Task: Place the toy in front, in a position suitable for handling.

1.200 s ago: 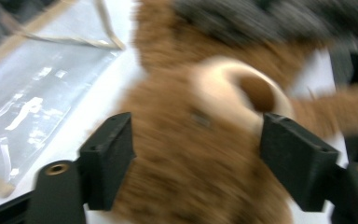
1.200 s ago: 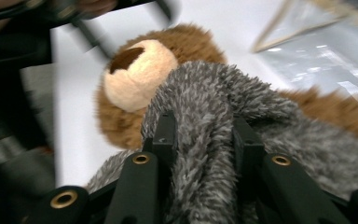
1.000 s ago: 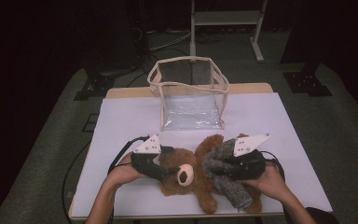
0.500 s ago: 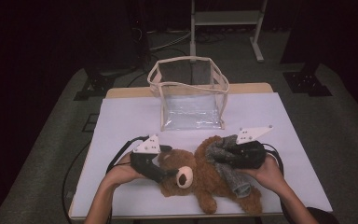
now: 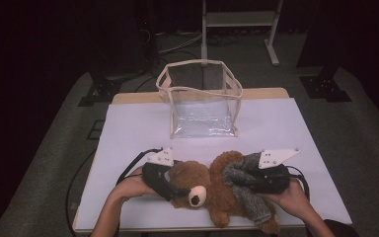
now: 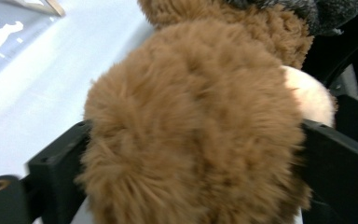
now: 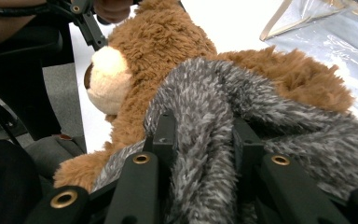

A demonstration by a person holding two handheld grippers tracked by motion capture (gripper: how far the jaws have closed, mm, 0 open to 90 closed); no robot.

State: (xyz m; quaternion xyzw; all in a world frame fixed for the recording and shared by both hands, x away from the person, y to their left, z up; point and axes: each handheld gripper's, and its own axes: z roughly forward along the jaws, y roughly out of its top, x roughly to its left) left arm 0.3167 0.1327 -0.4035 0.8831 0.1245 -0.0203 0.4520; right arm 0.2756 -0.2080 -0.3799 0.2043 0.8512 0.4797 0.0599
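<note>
A brown teddy bear (image 5: 224, 195) lies at the front of the white table (image 5: 128, 128), its head (image 6: 196, 130) toward the person's left. My left gripper (image 5: 177, 190) straddles the head. Its jaws have just been opening and now stand wide, with the fur between them in the left gripper view. A grey furry garment (image 5: 244, 192) drapes over the bear's body. My right gripper (image 7: 203, 135) is shut on a fold of this grey fabric (image 7: 205, 93). The bear's muzzle (image 7: 105, 79) and the left gripper (image 7: 86, 23) show beyond it.
A clear plastic bag (image 5: 202, 98) with a beige rim stands open at the back middle of the table. Bare white tabletop lies between the bag and the bear. Cables trail off the table's left and right front. A metal stand (image 5: 237, 19) is on the floor behind.
The left gripper's jaws have spread apart around the bear's head. The right gripper rose a little, then came down again with the grey garment in its hold.
</note>
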